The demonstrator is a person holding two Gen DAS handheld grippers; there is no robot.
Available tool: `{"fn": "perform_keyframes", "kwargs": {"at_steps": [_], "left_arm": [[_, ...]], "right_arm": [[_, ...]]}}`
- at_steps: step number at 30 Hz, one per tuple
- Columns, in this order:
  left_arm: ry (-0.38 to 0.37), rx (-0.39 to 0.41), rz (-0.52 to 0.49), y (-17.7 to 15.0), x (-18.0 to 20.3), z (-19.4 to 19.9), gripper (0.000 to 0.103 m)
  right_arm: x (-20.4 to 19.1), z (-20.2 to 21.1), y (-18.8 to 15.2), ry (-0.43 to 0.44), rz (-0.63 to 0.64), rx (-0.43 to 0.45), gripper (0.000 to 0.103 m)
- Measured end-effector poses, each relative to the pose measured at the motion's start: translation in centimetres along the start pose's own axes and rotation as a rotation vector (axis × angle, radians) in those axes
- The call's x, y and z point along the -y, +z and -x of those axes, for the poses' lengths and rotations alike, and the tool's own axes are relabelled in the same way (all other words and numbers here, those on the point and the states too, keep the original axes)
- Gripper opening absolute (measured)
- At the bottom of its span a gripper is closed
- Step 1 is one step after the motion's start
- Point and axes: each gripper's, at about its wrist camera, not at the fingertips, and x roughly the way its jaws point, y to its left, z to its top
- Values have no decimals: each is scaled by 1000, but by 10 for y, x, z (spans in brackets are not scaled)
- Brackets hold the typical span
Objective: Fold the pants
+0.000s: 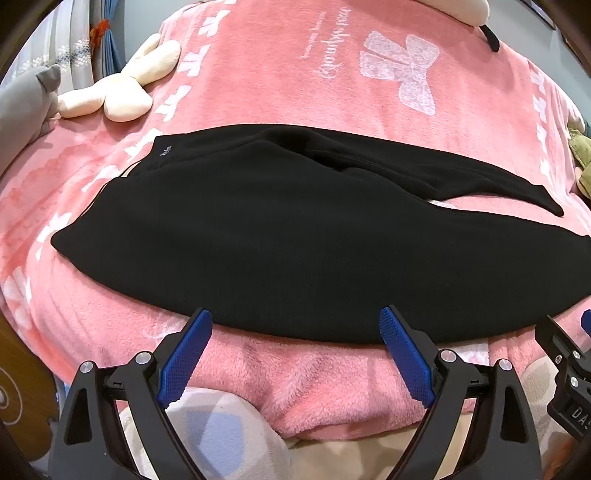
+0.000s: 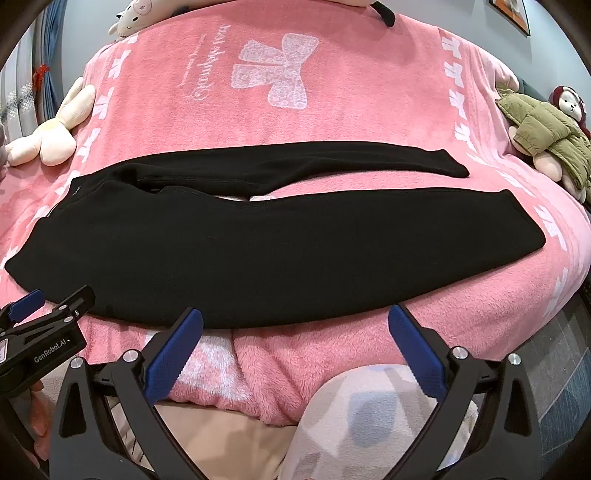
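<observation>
Black pants (image 1: 280, 243) lie flat and sideways on a pink blanket (image 1: 295, 74), waistband at the left, both legs stretching right. The far leg (image 2: 332, 162) lies apart from the near leg (image 2: 258, 254), with a gap of blanket between them. My left gripper (image 1: 295, 325) is open and empty at the near edge of the pants, its blue-padded fingers just touching the hem line. My right gripper (image 2: 295, 325) is open and empty at the same near edge, further right. The left gripper also shows in the right wrist view (image 2: 48, 299).
A cream plush rabbit (image 1: 118, 92) lies at the back left of the bed. A doll in a green puffer jacket (image 2: 546, 136) lies at the right edge. More plush toys (image 2: 136, 14) sit at the head. The blanket's front edge (image 2: 280, 380) folds over pale bedding.
</observation>
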Motion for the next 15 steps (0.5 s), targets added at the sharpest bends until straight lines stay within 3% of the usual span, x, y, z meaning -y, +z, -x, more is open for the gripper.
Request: {"fn": "perform_keyframes", "kwargs": {"at_steps": [15], "left_arm": [[-3,0,-2,0,0,0,89]], "right_arm": [[0,0,0,0,1,-1,98]]}}
